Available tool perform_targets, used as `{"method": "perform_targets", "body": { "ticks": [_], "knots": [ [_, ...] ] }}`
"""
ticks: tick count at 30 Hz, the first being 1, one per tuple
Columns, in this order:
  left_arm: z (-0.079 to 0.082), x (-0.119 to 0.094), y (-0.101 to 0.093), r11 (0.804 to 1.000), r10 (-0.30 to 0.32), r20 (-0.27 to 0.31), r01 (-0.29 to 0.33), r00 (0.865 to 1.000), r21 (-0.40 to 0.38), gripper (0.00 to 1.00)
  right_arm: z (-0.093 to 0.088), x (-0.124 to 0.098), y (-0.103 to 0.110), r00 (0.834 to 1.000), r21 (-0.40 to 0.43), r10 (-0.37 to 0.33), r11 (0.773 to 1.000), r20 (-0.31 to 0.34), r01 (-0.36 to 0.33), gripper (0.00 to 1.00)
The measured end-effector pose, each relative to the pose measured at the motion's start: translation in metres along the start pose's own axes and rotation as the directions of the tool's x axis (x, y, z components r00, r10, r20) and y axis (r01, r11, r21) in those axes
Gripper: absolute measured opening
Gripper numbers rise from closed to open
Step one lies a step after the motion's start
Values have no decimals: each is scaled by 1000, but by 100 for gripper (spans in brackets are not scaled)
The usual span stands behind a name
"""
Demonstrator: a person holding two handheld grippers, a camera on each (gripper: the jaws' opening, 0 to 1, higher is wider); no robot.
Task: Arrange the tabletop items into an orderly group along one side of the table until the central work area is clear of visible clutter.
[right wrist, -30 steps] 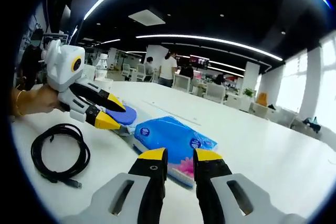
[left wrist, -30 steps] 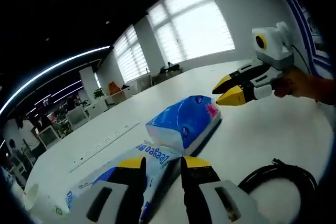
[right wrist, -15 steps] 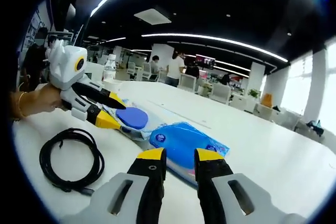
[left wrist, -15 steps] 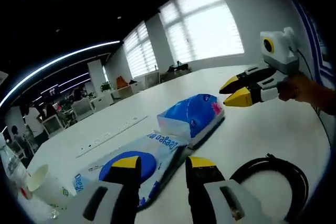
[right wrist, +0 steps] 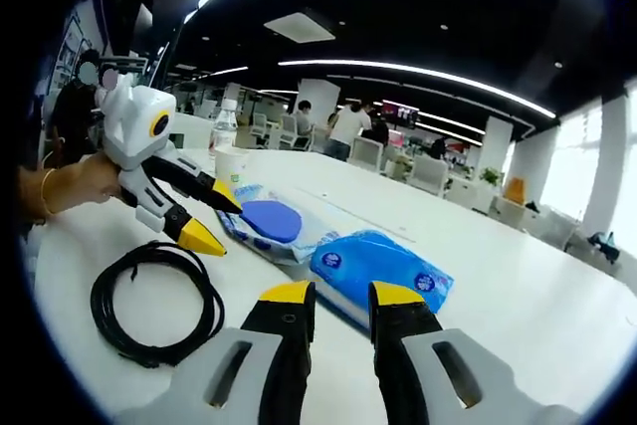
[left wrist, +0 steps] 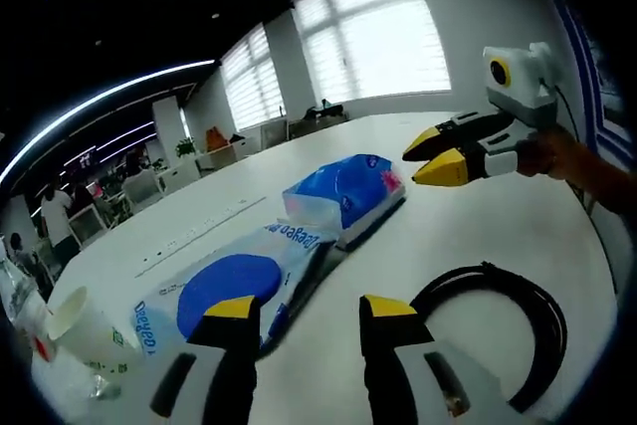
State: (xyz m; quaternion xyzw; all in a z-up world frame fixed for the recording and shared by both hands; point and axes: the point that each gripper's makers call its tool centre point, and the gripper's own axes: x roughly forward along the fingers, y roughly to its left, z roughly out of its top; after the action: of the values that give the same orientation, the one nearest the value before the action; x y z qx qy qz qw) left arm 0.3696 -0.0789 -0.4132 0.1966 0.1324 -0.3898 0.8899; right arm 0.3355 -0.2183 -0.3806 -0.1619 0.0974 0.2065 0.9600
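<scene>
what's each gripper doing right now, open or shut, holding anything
Left gripper: open, holding nothing, above the white table near the wipes pack.
Right gripper: jaws slightly apart, holding nothing, close to the blue tissue pack.

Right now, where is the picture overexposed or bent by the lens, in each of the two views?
Left gripper view: the windows are washed out white, and the white table curves strongly toward the edges. Right gripper view: the ceiling light strips bow into arcs, and the black cable stays sharp.
</scene>
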Motion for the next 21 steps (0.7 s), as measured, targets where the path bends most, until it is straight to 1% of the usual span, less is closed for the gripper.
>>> {"method": "perform_targets", "body": {
  "ticks": [4, 7, 10, 13, 17, 21],
  "knots": [
    [0, -7, 4, 1000, 7, 4, -7, 1000, -3, 40, 1, -3, 5, 1000, -11, 8, 1000, 0, -8, 20],
    [-3, -13, 2, 1000, -15, 2, 15, 1000, -16, 40, 2, -7, 10, 1000, -21, 21, 1000, 7, -21, 20],
    [-6, -20, 4, 1000, -13, 7, 13, 1000, -25, 40, 2, -10, 15, 999, -29, 31, 999, 8, -31, 20],
    [-5, -22, 8, 999, -10, 13, 10, 1000, -41, 40, 3, -10, 20, 999, -44, 39, 998, 5, -39, 20],
    [-5, -25, 8, 999, -10, 17, 11, 1000, -38, 40, 6, -11, 23, 999, -57, 46, 997, 8, -46, 20],
    [-4, -29, 6, 998, -19, 25, 20, 1000, -52, 40, 8, -11, 27, 998, -61, 59, 996, 12, -58, 21]
  ]
}}
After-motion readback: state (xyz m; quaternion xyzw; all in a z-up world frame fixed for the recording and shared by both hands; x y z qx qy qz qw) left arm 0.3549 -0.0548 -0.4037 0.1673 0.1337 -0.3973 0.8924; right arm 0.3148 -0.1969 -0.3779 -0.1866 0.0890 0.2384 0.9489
